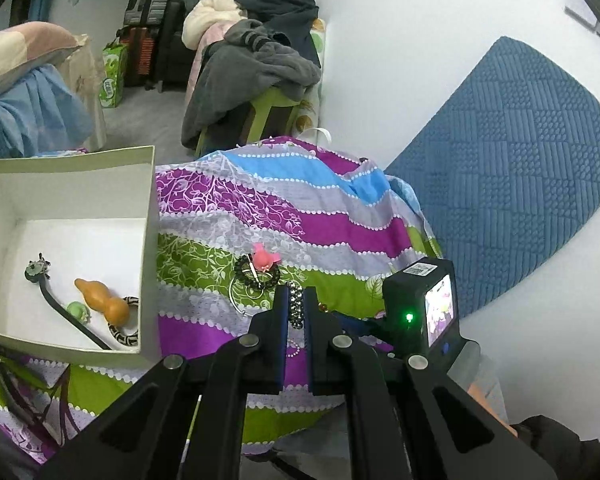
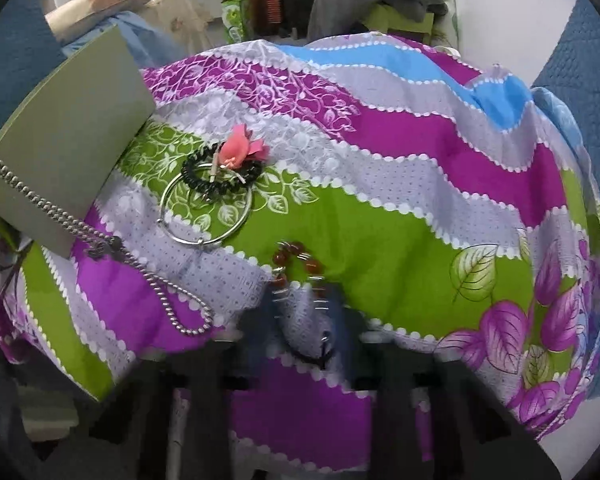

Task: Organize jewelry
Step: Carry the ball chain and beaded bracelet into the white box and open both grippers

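My left gripper (image 1: 296, 292) is shut on a silver bead chain (image 1: 297, 309), lifted above the cloth. In the right wrist view the chain (image 2: 172, 292) hangs slanting from the upper left down to the cloth. A red bead bracelet (image 2: 300, 254) lies just ahead of my right gripper (image 2: 300, 304). Its blurred fingers stand on either side of the bracelet's near part, and blur hides whether the pads press on it. A pink flower clip (image 2: 242, 150), a black bead bracelet (image 2: 204, 184) and a silver bangle (image 2: 172, 200) lie together further back.
An open pale box (image 1: 150, 208) stands at the left on the striped floral cloth (image 1: 340, 228). It holds an orange gourd charm (image 1: 102, 296), a green bead (image 1: 78, 312), a black cord and a patterned ring (image 1: 124, 330). The right gripper's camera block (image 1: 420, 304) sits close on the right.
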A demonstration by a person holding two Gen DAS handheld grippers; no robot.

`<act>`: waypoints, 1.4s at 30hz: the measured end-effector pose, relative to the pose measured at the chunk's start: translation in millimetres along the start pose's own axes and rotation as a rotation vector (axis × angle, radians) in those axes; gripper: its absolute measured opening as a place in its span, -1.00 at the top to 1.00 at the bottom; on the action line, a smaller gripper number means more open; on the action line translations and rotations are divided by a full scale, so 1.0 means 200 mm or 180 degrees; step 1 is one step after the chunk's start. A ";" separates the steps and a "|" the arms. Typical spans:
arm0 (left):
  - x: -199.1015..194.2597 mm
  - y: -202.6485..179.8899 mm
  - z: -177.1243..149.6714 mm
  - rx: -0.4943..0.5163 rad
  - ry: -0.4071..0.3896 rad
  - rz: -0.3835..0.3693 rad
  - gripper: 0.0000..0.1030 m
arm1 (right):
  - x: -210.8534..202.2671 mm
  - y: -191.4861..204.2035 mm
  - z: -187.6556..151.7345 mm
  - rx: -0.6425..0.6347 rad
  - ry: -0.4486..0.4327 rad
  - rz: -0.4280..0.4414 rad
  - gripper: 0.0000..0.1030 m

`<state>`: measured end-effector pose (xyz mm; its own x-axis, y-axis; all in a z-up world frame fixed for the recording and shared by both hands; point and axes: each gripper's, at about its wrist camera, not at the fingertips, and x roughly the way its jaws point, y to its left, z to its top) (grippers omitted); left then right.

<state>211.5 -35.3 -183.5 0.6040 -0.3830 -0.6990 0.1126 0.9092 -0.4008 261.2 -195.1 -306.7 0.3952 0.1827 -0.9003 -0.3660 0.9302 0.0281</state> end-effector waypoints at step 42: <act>-0.90 0.48 0.60 -0.0118 -0.0386 0.0704 0.90 | -1.06 0.58 0.79 0.0199 -0.0998 0.0374 0.88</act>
<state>207.0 140.3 -24.6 0.7012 -0.1511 -0.6968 -0.0604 0.9612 -0.2693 268.8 -75.8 -43.3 0.5968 0.3698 -0.7121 -0.3760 0.9129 0.1589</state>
